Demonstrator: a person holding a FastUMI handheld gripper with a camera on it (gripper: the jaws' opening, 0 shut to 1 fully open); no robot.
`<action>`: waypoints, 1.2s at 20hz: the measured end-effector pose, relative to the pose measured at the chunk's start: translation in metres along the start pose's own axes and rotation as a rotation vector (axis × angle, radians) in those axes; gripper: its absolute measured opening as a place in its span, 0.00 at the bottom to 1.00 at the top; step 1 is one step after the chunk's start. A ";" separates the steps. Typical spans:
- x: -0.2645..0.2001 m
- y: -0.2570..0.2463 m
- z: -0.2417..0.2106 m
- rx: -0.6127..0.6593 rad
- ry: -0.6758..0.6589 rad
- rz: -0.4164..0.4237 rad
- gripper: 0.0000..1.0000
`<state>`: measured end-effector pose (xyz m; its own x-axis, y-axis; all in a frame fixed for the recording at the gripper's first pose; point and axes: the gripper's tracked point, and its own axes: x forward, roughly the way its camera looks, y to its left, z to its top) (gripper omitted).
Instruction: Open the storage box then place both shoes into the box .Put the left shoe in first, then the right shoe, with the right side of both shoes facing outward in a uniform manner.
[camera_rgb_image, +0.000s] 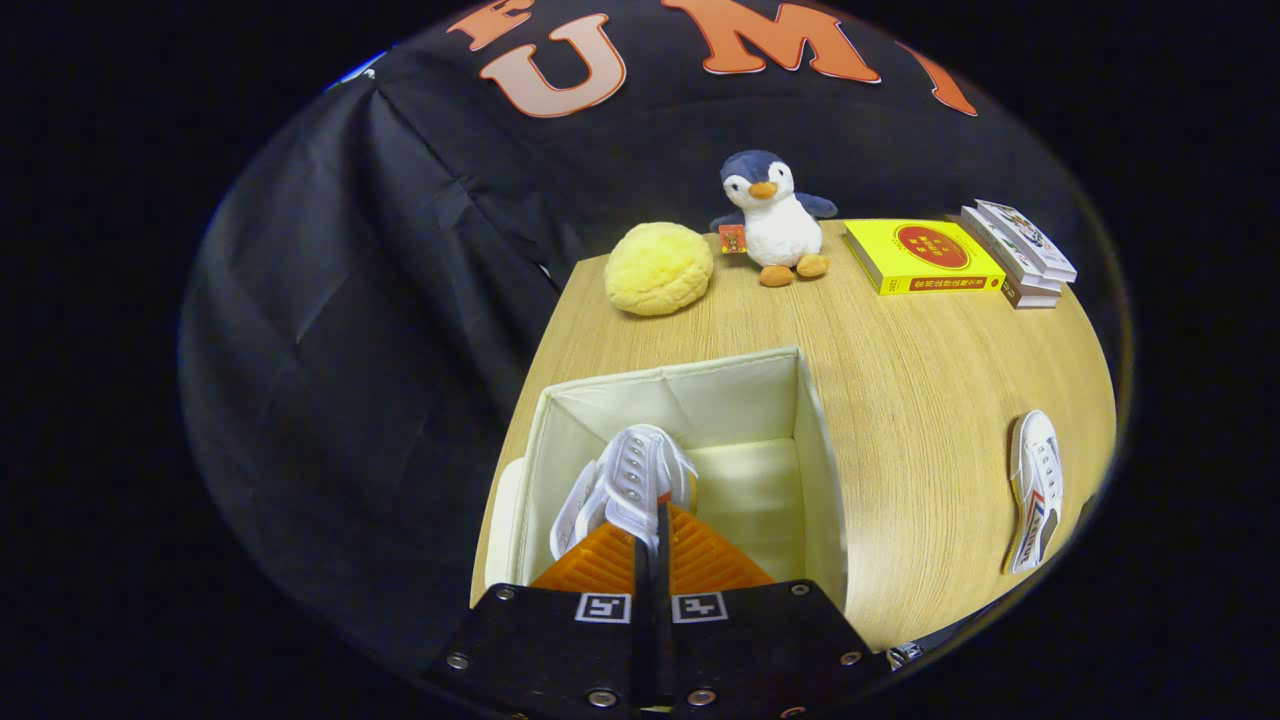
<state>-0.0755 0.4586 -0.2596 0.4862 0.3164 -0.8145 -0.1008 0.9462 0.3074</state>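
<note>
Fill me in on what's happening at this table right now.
A person is working a handheld gripper, whose fingers are closed on a white shoe and hold it over the open storage box, the shoe partly inside. The second shoe lies on the wooden table off to the box's right, not yet picked up. Beyond the box sit a yellow plush ball, a penguin toy, a yellow book and a small stack of books.
</note>
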 end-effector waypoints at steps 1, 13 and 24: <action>0.007 0.000 -0.003 0.004 0.013 -0.012 0.01; 0.049 0.015 -0.064 0.097 0.278 0.015 0.04; -0.022 0.018 -0.041 0.013 0.223 0.335 0.65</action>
<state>-0.1242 0.4713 -0.2562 0.2278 0.6154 -0.7545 -0.2101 0.7877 0.5791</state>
